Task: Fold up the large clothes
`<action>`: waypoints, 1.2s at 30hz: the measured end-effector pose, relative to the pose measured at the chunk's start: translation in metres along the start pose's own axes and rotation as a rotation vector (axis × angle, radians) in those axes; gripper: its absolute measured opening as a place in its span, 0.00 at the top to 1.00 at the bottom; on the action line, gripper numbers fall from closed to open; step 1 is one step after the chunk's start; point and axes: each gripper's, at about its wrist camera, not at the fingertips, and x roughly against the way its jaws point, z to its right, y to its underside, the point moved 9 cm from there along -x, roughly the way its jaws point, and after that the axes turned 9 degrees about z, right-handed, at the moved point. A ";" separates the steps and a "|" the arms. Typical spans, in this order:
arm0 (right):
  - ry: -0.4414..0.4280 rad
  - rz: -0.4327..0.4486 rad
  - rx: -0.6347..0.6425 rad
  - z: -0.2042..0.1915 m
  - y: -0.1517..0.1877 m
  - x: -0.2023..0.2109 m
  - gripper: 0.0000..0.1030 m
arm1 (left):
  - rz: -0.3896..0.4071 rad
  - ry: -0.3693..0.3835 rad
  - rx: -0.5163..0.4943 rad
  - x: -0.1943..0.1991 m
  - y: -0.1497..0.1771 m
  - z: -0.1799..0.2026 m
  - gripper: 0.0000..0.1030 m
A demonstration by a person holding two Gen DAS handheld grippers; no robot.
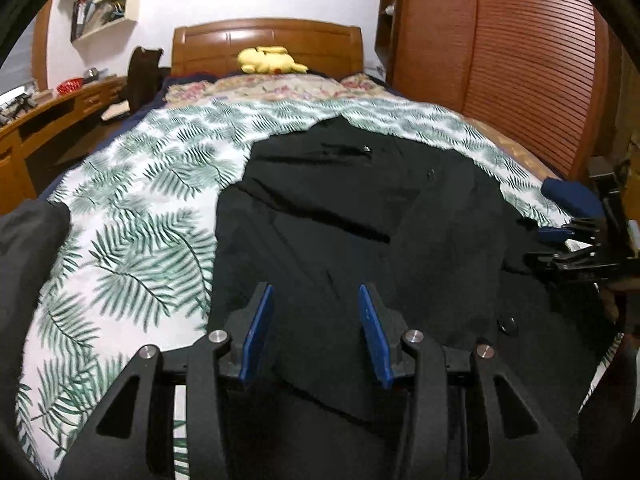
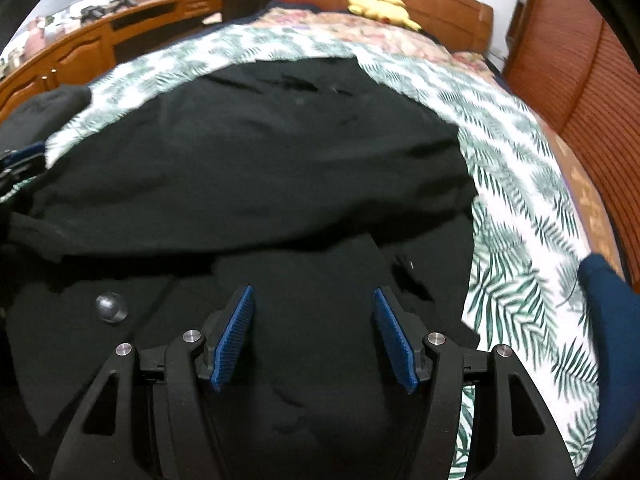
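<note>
A large black coat (image 1: 360, 208) lies spread on the bed's palm-leaf sheet (image 1: 132, 216), partly folded, with a round black button (image 1: 507, 323) near its front edge. My left gripper (image 1: 316, 294) is open and empty, just above the coat's near left part. My right gripper (image 2: 314, 296) is open and empty over the coat (image 2: 248, 152), near its right edge; a button (image 2: 111, 306) lies to its left. The right gripper also shows at the right edge of the left wrist view (image 1: 576, 248).
A yellow plush toy (image 1: 270, 60) lies at the wooden headboard (image 1: 268, 40). A wooden desk (image 1: 60, 108) runs along the left, a slatted wardrobe (image 1: 520, 64) along the right. A dark blue garment (image 2: 612, 320) lies at the bed's right edge, a dark cloth (image 1: 28, 236) at the left.
</note>
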 end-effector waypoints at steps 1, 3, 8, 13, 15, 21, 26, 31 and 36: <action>-0.002 -0.007 -0.010 0.003 0.005 -0.005 0.38 | -0.013 0.009 0.001 -0.001 0.003 0.001 0.58; -0.026 -0.008 -0.037 0.006 0.013 -0.011 0.37 | -0.031 0.016 0.003 -0.002 0.010 0.003 0.58; -0.059 0.035 -0.100 0.009 0.023 -0.019 0.29 | -0.072 0.009 0.005 -0.006 0.024 0.004 0.58; -0.070 0.053 -0.124 0.010 0.022 -0.019 0.27 | -0.091 0.024 0.017 -0.005 0.030 0.007 0.58; -0.060 0.059 -0.117 0.009 0.022 -0.019 0.27 | -0.099 0.028 0.020 -0.005 0.033 0.008 0.58; -0.047 0.078 -0.112 0.009 0.024 -0.018 0.26 | -0.102 0.030 0.033 -0.004 0.036 0.006 0.58; -0.042 0.084 -0.110 0.009 0.024 -0.017 0.26 | -0.104 0.036 0.024 -0.005 0.036 0.005 0.61; -0.042 0.084 -0.110 0.010 0.024 -0.017 0.25 | -0.102 0.050 -0.008 -0.002 0.035 0.008 0.88; -0.042 0.084 -0.110 0.010 0.024 -0.017 0.25 | 0.047 -0.029 0.023 0.022 0.004 -0.005 0.94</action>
